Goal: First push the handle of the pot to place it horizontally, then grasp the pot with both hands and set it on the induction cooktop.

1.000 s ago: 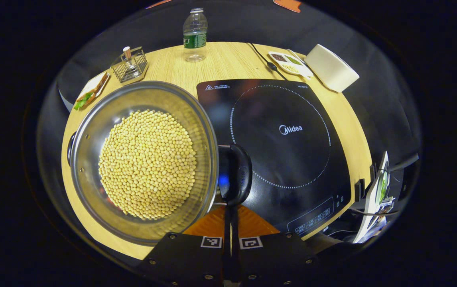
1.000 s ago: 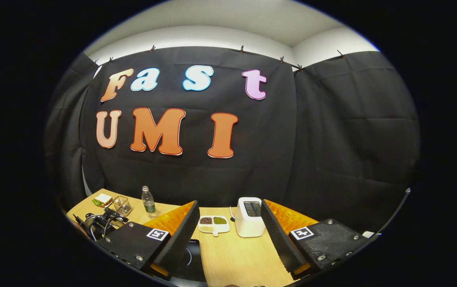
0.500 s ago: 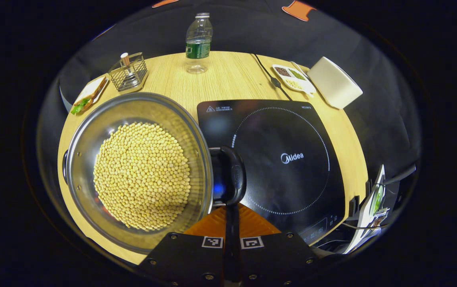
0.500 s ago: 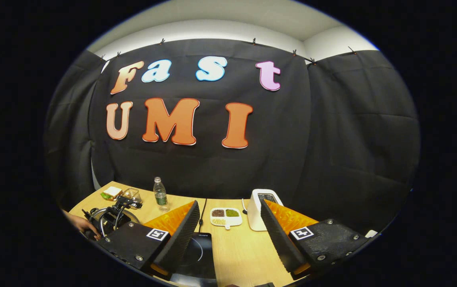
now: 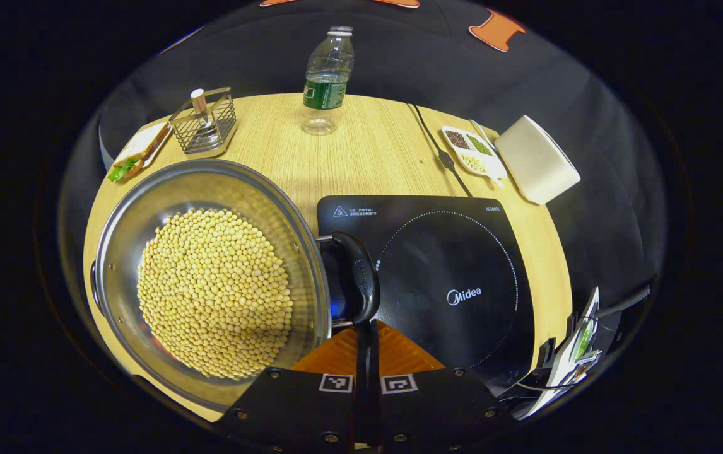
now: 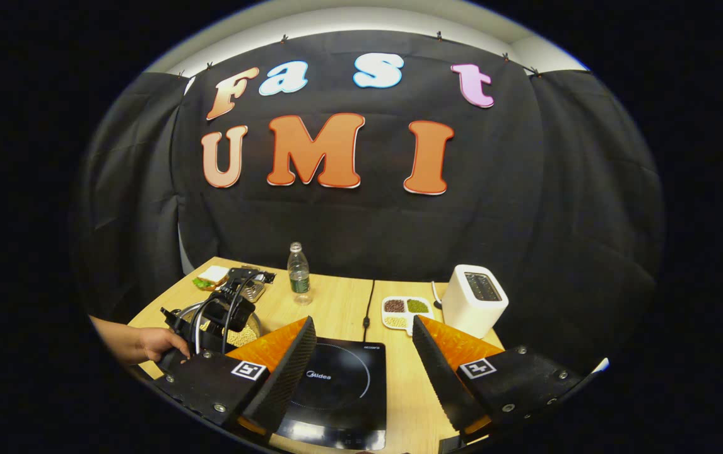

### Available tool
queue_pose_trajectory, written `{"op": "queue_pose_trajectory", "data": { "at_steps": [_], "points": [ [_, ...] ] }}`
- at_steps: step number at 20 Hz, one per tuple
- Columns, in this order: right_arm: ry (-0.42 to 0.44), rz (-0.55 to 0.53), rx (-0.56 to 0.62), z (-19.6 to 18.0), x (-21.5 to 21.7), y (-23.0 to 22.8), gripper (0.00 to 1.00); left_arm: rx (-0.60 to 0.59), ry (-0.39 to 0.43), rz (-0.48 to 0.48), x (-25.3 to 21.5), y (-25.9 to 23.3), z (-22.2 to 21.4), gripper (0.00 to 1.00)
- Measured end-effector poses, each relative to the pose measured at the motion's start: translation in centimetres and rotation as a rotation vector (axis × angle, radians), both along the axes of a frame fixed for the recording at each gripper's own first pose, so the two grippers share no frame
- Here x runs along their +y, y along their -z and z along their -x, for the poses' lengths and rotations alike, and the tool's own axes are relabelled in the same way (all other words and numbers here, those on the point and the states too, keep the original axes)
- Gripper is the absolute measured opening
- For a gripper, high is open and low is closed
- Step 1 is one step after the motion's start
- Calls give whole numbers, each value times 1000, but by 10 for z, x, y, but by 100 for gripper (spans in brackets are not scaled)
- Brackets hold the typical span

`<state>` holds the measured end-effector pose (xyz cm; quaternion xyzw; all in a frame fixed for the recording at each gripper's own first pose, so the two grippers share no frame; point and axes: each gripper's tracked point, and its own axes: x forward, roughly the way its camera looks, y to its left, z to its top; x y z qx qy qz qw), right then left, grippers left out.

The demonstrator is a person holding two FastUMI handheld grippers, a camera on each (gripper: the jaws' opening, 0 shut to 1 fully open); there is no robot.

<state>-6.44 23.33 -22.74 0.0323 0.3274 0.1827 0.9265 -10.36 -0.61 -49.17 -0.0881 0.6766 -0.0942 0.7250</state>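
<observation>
The pot [image 5: 210,277], steel and holding pale round beans [image 5: 216,293], is seen on the surface [image 5: 368,145] in the left gripper view, just left of the cooktop [image 5: 443,284]; its near black handle [image 5: 358,277] is held out level over the cooktop's left edge; a second handle [image 5: 93,287] is glimpsed on the pot's far side, away from the cooktop. The left gripper [image 5: 366,328] is seen directly below the near handle, its tips just at the handle's lower end; its two fingers are pressed together with no gap between them; whether the handle is touched cannot be told.

In the right gripper view the right gripper [image 6: 361,334] is held above the cooktop [image 6: 336,391], its fingers spread wide with nothing between them; the pot [image 6: 235,334] is seen left of the cooktop, partly hidden by the left gripper [image 6: 223,312] and the hand [image 6: 159,343] holding it.

Behind the cooktop a bottle [image 5: 327,79], a cable [image 5: 440,154], a divided dish [image 5: 475,151] and a toaster [image 5: 538,157] are set on the surface; beyond the pot, away from the cooktop, a wire basket [image 5: 205,121] and a sandwich [image 5: 137,150] are placed.
</observation>
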Motion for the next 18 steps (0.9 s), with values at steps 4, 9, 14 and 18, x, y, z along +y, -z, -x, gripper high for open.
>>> {"op": "queue_pose_trajectory", "data": {
  "at_steps": [4,9,14,18],
  "points": [
    [-52,-22,93,5,36,26,96,-51,-27,-19,22,-30,1,2],
    [-138,-62,230,17,94,58,95,-113,-85,-54,83,-61,3,7],
    [-218,-72,352,35,151,85,96,-183,-126,-206,180,-75,3,82],
    [-244,-61,458,47,184,109,95,-211,-170,-291,253,-86,2,87]
  ]
}}
